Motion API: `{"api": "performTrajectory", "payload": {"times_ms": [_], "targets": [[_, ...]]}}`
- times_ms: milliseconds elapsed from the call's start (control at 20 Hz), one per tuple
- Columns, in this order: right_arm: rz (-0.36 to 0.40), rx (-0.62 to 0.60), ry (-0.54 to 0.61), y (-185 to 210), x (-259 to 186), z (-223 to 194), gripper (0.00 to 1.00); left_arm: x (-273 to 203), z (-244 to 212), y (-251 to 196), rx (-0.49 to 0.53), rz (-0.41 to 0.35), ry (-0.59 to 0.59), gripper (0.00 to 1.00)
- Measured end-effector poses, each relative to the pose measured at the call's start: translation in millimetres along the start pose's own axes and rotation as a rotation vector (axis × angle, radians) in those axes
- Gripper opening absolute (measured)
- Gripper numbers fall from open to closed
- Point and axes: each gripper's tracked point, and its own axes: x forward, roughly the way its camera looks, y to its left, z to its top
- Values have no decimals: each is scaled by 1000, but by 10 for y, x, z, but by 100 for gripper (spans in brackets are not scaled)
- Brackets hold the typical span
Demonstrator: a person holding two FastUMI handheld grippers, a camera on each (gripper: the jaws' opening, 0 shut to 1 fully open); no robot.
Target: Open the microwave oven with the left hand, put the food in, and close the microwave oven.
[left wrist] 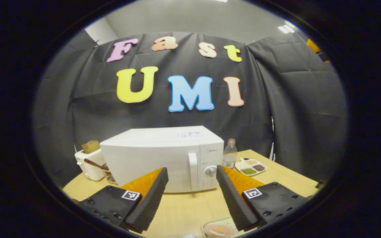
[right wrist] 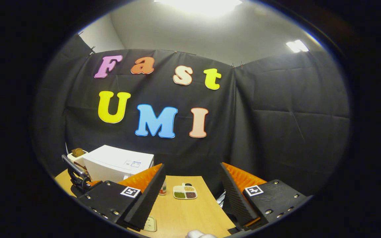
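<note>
Microwave (left wrist: 162,158) sits shut on bench (left wrist: 190,208), handle (left wrist: 193,171) dead ahead. Left claw (left wrist: 192,195) gapes empty; right claw (right wrist: 190,198) likewise. Food tray (left wrist: 218,229) just below left claw. Risks: a yanked handle drags the oven; a low swing clips the tray.

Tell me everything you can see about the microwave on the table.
The microwave is a white, boxy oven with a smooth, plastic-looking shell. Its door is shut, with a vertical white handle beside a round knob on the control panel at the right. A small sticker sits on top. It stands upright on the wooden table, between a white toaster and a clear bottle.
</note>
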Motion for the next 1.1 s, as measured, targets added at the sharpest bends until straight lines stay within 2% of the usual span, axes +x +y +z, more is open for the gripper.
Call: {"api": "performTrajectory", "payload": {"times_ms": [200,250,300,500,950,1100], "targets": [[0,-5,21,-4,147,-60,99,511,-290,58,-23,25,39,99],[-6,-16,23,-19,190,-58,96,613,-364,33,-18,21,47,97],[-17,-26,19,-50,241,-44,99,727,-404,26,-1,23,48,98],[-20,-55,20,-10,365,-76,99,1127,-530,-63,25,15,39,99],[-39,-60,67,-101,449,-292,99,1494,-646,-145,15,23,28,97],[-42,-45,76,-144,450,-337,99,1525,-683,-122,-2,36,46,72]]}}
